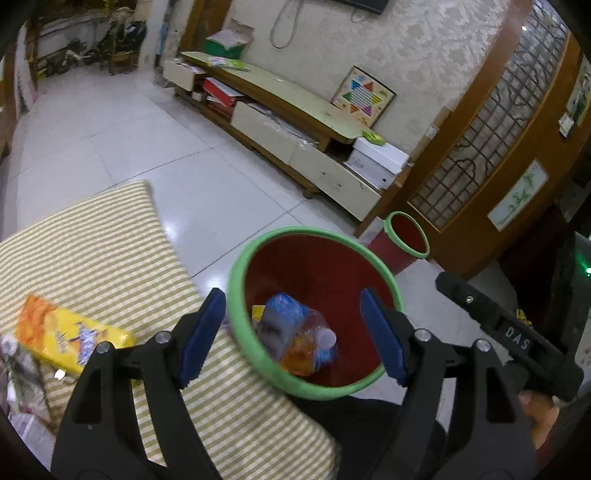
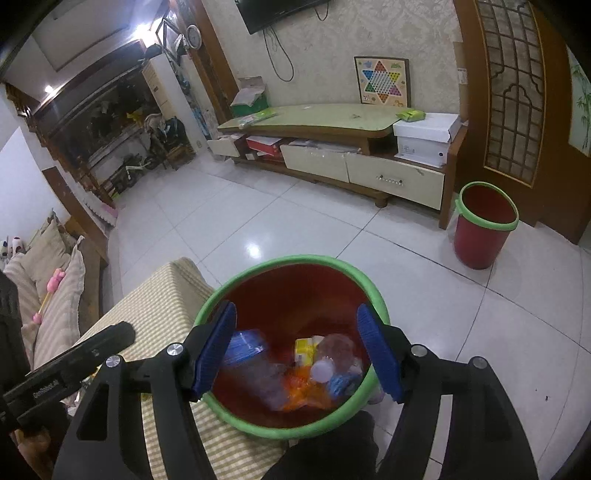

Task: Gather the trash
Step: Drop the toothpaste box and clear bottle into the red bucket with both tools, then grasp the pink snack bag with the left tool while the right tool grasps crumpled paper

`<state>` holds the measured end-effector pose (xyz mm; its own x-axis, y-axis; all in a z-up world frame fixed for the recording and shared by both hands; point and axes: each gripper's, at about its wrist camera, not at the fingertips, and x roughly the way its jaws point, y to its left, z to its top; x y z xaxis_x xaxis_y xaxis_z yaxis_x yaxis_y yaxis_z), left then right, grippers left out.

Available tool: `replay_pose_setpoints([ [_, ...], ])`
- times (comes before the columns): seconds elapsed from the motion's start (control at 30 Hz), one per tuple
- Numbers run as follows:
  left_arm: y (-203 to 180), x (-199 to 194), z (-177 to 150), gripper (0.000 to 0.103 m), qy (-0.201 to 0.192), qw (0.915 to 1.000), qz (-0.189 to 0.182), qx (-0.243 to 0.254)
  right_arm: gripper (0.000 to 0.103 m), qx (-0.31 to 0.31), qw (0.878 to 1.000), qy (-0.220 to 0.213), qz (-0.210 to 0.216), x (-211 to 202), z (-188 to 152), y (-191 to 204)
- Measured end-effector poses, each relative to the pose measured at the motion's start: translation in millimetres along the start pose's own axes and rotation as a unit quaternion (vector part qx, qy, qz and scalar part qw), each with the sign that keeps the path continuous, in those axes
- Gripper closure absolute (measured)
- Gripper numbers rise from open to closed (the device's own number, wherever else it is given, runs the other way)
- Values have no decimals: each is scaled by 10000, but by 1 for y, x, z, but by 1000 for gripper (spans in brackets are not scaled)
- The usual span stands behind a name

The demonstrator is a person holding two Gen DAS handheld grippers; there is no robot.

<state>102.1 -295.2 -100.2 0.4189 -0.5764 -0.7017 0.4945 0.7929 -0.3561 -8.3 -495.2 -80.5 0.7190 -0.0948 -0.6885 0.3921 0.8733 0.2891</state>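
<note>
Both tongs, left tongs (image 1: 291, 334) and right tongs (image 2: 297, 350), were held wide and empty over the bin (image 1: 236, 295); its rim (close below) could be knocked, and the yellow packet (image 1: 70, 332) left uncollected.

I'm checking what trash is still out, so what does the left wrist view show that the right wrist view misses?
Only the left wrist view shows the yellow snack bag lying on the striped cushion. Only the right wrist view shows the wall TV and the sofa pillows. Both show the near red bin holding a plastic bottle, the second red bin by the door, and open, empty jaws over the near bin.
</note>
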Motion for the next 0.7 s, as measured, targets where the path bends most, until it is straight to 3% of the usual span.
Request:
replay_pose_setpoints([
  [0.2, 19, -39, -15, 30, -111, 9998, 128, -47, 36, -109, 9996, 110, 233, -10, -13, 26],
  [0.37, 50, -86, -39, 29, -311, 9985, 440, -18, 32, -447, 9978, 303, 374, -10, -33, 64],
  [0.47, 81, -113, -54, 29, -305, 9967, 756, 20, 32, -627, 9952, 515, 548, -7, -48, 86],
  [0.6, 140, -146, -70, 25, -302, 9883, 1493, -3, 32, -894, 9899, 789, 771, -3, -65, 115],
  [0.7, 195, -164, -82, 25, -31, 9816, 1862, -424, 32, -1009, 9872, 889, 863, -4, -76, 133],
])
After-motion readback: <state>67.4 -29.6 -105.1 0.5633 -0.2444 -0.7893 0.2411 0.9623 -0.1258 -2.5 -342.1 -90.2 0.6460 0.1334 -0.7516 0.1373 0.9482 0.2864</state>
